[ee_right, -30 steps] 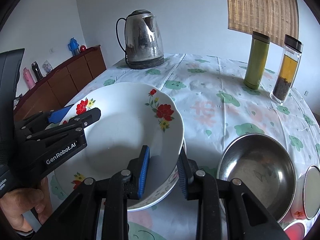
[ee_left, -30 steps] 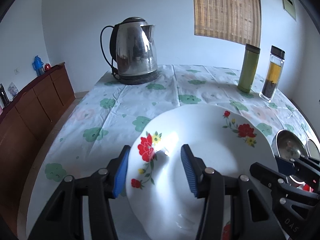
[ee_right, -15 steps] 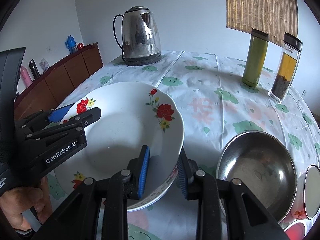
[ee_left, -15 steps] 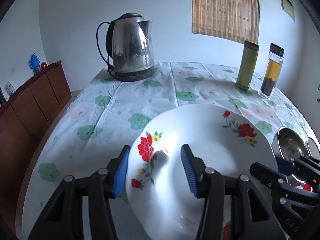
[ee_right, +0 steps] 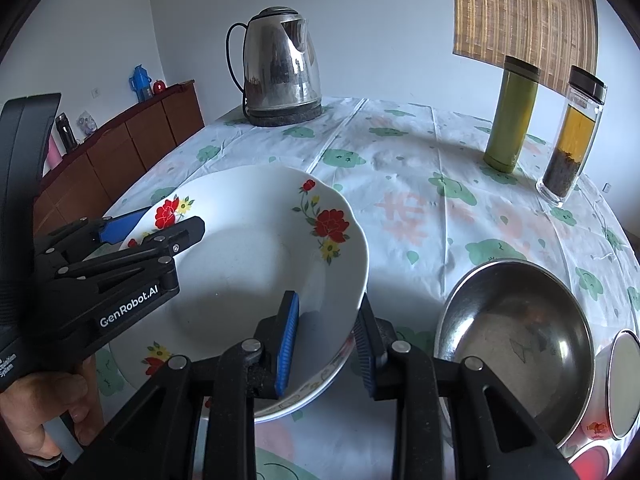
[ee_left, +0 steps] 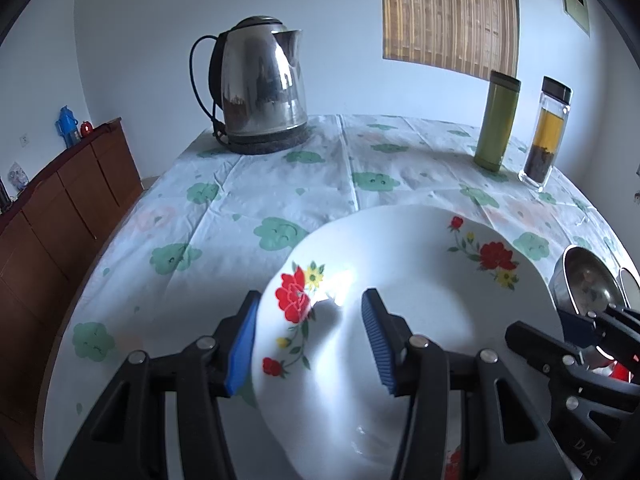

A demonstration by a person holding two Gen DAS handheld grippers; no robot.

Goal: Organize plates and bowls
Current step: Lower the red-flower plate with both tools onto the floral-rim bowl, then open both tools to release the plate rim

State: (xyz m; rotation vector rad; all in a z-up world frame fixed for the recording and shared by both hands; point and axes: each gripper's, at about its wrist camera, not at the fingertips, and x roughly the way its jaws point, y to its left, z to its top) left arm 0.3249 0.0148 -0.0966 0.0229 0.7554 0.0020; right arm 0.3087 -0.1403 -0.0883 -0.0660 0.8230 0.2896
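A white deep plate [ee_left: 420, 280] with red flowers is held between both grippers over the flowered tablecloth. My left gripper [ee_left: 308, 340] is shut on its left rim, one blue pad under the edge and the other inside the well. In the right wrist view the plate [ee_right: 248, 264] fills the centre, with my right gripper [ee_right: 326, 340] shut on its near right rim. The left gripper [ee_right: 160, 226] clamps the opposite rim, and a hand [ee_right: 36, 412] holds its handle. The rim of a second patterned dish [ee_right: 316, 392] shows just beneath the plate. A steel bowl [ee_right: 516, 344] sits to the right.
A steel kettle [ee_right: 280, 68] stands at the far edge of the table [ee_right: 420, 200]. A green flask [ee_right: 512, 116] and a glass tea bottle [ee_right: 572, 136] stand at the far right. A metal tin [ee_right: 624, 384] lies beside the steel bowl. A brown cabinet [ee_left: 60, 208] runs along the left wall.
Both grippers keep the same hold on the plate. The left wrist view has drifted slightly toward the kettle; nothing else has moved.
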